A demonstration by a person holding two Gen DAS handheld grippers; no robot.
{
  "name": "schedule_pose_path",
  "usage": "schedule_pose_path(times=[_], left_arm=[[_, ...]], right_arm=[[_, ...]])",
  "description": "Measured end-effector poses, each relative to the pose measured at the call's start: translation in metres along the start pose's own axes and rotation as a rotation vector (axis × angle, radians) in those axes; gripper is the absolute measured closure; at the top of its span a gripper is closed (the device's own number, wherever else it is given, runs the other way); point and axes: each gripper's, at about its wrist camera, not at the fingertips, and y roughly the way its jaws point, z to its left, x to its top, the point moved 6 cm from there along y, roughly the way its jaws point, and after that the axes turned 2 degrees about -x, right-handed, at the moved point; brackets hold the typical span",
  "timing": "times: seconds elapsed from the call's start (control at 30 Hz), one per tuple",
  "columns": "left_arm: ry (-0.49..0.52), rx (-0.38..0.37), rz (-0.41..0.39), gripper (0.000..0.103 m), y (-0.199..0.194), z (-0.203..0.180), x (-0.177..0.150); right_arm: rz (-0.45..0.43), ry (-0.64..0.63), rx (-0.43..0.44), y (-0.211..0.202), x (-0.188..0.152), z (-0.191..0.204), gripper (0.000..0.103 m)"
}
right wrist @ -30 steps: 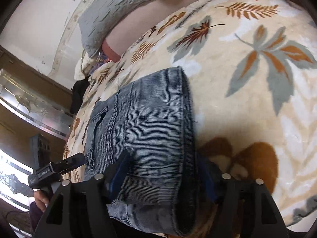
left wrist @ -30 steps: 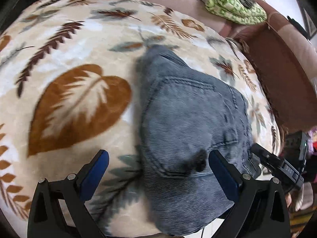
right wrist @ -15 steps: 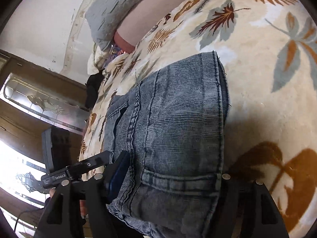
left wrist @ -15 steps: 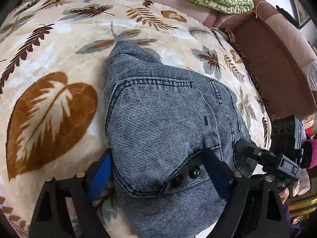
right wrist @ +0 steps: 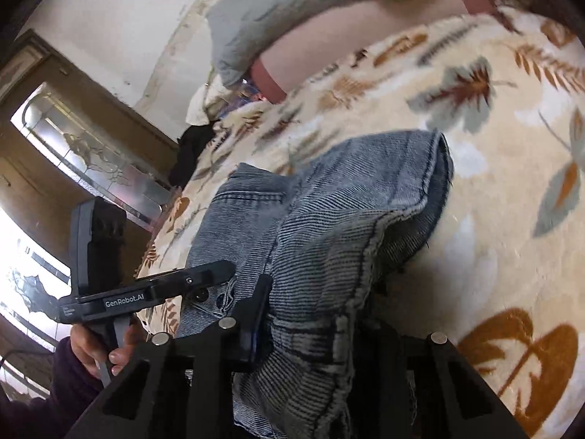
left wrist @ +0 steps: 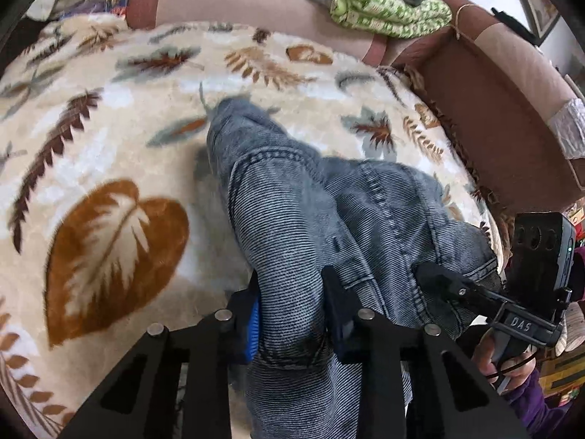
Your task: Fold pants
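Note:
Grey-blue denim pants [left wrist: 292, 197] lie folded on a cream leaf-patterned blanket [left wrist: 109, 117]. My left gripper [left wrist: 292, 314] is shut on a bunched near edge of the pants and lifts it off the blanket. My right gripper [right wrist: 310, 325] is shut on the other near edge of the pants [right wrist: 329, 219]; its right finger is hidden by cloth. The far part of the pants rests on the blanket. Each gripper shows in the other's view, the right one [left wrist: 475, 292] to the right and the left one [right wrist: 153, 292] to the left.
A pink-brown bolster [left wrist: 237, 0] and a green patterned cloth [left wrist: 384, 3] lie at the far edge. A brown bed frame [left wrist: 493, 109] runs along the right. A grey pillow [right wrist: 274, 14] and a glass-panelled door [right wrist: 73, 139] show in the right wrist view.
Both grippers went from open around the pants' near edge to shut on it. The gripped edge has risen and bunched, and the cloth has creased.

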Motion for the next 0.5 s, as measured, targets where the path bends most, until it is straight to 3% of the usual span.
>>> schedule_pose_path(times=[0.17,0.33,0.5], left_arm=[[0.044,0.047,-0.079,0.073,-0.024,-0.004,0.028],[0.051,0.102,-0.111,0.073,-0.025,0.010,0.062],[0.033,0.176,-0.092,0.073,-0.001,0.036,0.079]], right_arm=[[-0.062,-0.072,0.006,0.004,0.029,0.018,0.070],[-0.094,-0.085,0.008,0.023,0.069,0.015,0.071],[-0.043,-0.047,0.002,0.062,0.086,-0.001,0.071]])
